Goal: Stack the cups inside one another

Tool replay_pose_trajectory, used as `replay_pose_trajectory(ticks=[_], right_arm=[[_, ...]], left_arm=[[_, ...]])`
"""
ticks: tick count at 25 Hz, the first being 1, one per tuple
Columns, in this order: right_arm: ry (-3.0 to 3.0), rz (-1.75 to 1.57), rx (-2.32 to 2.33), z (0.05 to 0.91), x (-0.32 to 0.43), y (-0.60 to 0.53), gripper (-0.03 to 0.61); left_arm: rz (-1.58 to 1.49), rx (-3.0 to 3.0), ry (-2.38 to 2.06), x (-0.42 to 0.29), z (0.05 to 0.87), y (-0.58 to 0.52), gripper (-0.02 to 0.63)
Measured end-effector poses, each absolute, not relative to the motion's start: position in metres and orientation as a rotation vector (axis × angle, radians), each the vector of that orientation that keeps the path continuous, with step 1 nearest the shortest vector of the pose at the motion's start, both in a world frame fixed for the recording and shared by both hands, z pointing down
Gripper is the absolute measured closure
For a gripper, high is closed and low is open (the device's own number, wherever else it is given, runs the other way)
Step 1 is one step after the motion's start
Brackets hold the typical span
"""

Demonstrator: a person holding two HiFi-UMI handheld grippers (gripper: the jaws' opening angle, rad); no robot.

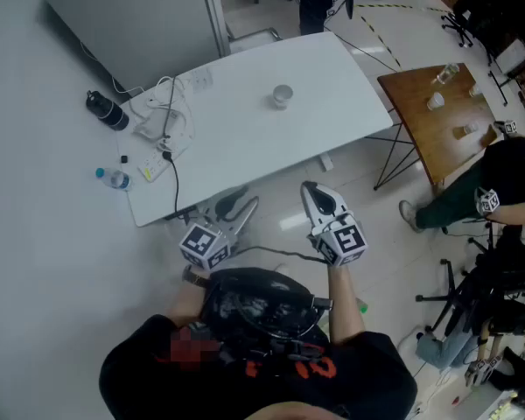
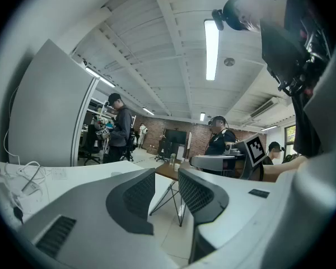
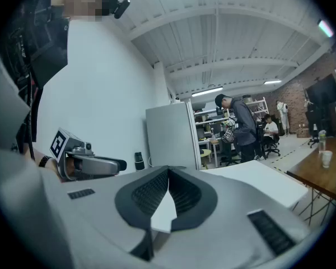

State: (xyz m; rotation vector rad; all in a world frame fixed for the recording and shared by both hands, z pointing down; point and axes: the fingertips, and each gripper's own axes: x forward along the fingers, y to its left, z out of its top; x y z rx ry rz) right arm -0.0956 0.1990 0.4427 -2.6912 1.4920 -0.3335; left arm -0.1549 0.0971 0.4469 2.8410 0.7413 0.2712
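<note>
- Head view: the cup (image 1: 282, 96) stands mid white table (image 1: 245, 138), well apart from both grippers, which hang off the near edge.
- Left gripper (image 1: 236, 206) is closed to a slit and empty; right gripper (image 1: 311, 191) is closed tip to tip and empty.
- Risk: reaching in with the jaws unopened would likely knock the light cup over or shove it away.
- Risk: pinching a thin rim too hard may crush it or let it slip.
- Risk: a left-side reach could snag the cables (image 1: 162, 134).
- Count: one cup spot on the white table, single or nested I cannot tell; about three cup-like things (image 1: 435, 101) on the brown table (image 1: 420, 134); a black bottle (image 1: 108, 110) and a clear bottle (image 1: 114, 178); two grippers.
</note>
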Motion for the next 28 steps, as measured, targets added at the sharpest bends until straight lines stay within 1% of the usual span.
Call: replay_pose_trajectory(ticks=[5, 10, 12, 13, 19, 21, 22, 23, 24, 25, 26, 27, 28], right_arm=[[1.484, -0.359, -2.684, 0.444, -0.001, 0.133, 0.572], [1.561, -0.441, -2.749, 0.460, 0.068, 0.093, 0.569], [1.635, -0.543, -2.767, 0.483, 0.094, 0.079, 0.498], [1.671, -0.603, -2.782, 0.498, 0.109, 0.073, 0.477], [1.824, -1.014, -2.871, 0.619, 0.207, 0.046, 0.474], [1.958, -1.158, -2.836, 0.648, 0.221, 0.030, 0.474], [2.023, -1.237, -2.805, 0.661, 0.226, 0.025, 0.435], [2.070, -1.310, -2.782, 0.674, 0.231, 0.024, 0.423], [2.104, -1.363, -2.775, 0.684, 0.236, 0.026, 0.423], [2.138, -1.392, -2.776, 0.690, 0.239, 0.028, 0.451], [2.180, -1.402, -2.765, 0.693, 0.239, 0.028, 0.517], [2.227, -1.401, -2.716, 0.694, 0.235, 0.026, 0.545], [2.266, -1.397, -2.614, 0.693, 0.226, 0.023, 0.549]], left_arm=[[0.149, 2.894, 0.657, -0.075, 0.421, 0.007, 0.482], [0.125, 2.928, 0.546, -0.033, 0.415, -0.055, 0.482], [0.130, 2.925, 0.489, -0.021, 0.421, -0.068, 0.482], [0.136, 2.923, 0.463, -0.015, 0.425, -0.072, 0.482], [0.215, 2.940, 0.308, 0.022, 0.456, -0.072, 0.482], [0.260, 2.940, 0.219, 0.027, 0.462, -0.068, 0.449], [0.276, 2.942, 0.187, 0.030, 0.464, -0.065, 0.448], [0.292, 2.945, 0.166, 0.035, 0.466, -0.060, 0.447], [0.312, 2.950, 0.148, 0.039, 0.469, -0.056, 0.429], [0.333, 2.952, 0.125, 0.042, 0.472, -0.051, 0.419], [0.351, 2.953, 0.095, 0.043, 0.475, -0.048, 0.419], [0.369, 2.953, 0.063, 0.044, 0.478, -0.046, 0.418], [0.397, 2.955, 0.039, 0.045, 0.484, -0.044, 0.406]])
